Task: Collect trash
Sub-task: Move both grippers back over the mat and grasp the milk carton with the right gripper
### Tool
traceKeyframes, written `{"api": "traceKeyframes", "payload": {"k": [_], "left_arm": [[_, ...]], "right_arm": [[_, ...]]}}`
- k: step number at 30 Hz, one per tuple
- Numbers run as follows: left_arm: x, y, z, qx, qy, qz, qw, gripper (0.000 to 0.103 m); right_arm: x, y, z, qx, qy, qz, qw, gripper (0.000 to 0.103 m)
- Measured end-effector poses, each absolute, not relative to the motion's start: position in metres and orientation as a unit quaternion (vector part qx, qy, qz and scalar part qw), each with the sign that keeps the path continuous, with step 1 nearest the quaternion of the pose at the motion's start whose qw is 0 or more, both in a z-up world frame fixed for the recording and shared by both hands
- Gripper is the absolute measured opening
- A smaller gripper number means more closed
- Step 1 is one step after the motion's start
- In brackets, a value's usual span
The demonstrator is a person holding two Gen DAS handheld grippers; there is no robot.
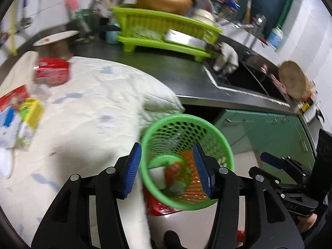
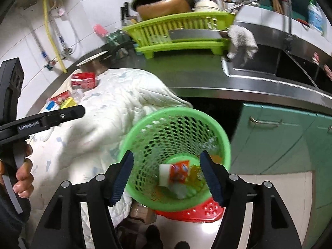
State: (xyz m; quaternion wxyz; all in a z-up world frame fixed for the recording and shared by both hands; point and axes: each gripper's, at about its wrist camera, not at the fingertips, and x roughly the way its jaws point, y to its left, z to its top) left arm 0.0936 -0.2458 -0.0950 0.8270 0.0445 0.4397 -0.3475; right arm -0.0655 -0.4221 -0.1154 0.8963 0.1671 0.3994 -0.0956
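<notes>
Trash (image 1: pixel 22 112) left on the bench: cartons up and left of the green basket (image 1: pixel 186 161), long sides running away from it. Both over the basket, spread, empty: left claw (image 1: pixel 169 172), nearer the cartons; right claw (image 2: pixel 168 178).

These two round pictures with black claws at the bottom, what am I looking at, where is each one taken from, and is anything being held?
A person holds a hand-gripped claw tool in each hand, each carrying a wide-angle camera looking along its two blue-padded fingers. One picture is from the left gripper, the other from the right gripper. Both hang open over a green basket with wrappers inside; nothing is held. On the counter a white cloth carries a red carton and small packets. Behind stand a green dish rack and a sink.
</notes>
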Motion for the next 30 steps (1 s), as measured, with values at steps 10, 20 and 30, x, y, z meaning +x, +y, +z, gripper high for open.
{"api": "traceKeyframes", "payload": {"k": [10, 20, 30], "left_arm": [[0.109, -0.132, -0.075, 0.002, 0.421, -0.237, 0.875, 0.059], [0.122, -0.013, -0.075, -0.052, 0.414, -0.122, 0.901, 0.061], [0.127, 0.051, -0.088, -0.082, 0.420, -0.058, 0.902, 0.062]], "right_arm": [[-0.004, -0.357, -0.097, 0.118, 0.397, 0.009, 0.910, 0.065], [0.070, -0.271, -0.084, 0.057, 0.394, 0.133, 0.908, 0.065], [0.139, -0.191, -0.074, -0.036, 0.382, 0.228, 0.895, 0.079]]}}
